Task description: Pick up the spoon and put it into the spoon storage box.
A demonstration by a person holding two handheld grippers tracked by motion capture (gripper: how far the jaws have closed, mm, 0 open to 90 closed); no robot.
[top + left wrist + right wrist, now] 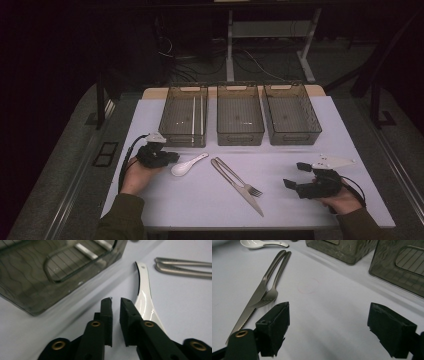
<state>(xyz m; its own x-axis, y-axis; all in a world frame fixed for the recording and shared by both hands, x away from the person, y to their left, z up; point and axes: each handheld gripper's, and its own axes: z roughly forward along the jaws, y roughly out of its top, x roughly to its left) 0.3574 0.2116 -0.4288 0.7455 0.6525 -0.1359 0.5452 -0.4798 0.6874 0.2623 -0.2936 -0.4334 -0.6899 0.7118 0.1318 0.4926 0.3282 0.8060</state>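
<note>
The left tongs [115, 302], open only a narrow gap and empty, sit just beside the glossy white ceramic spoon [144, 293]; the right tongs [328, 327] gape wide and empty above the table [324, 305].

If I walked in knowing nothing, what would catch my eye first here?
Probably the three smoky see-through bins lined up along the table's far edge, the left one holding two pale sticks. Then the cutlery in front: a white spoon beside the left gripper, and a knife and fork lying crossed mid-table.
</note>
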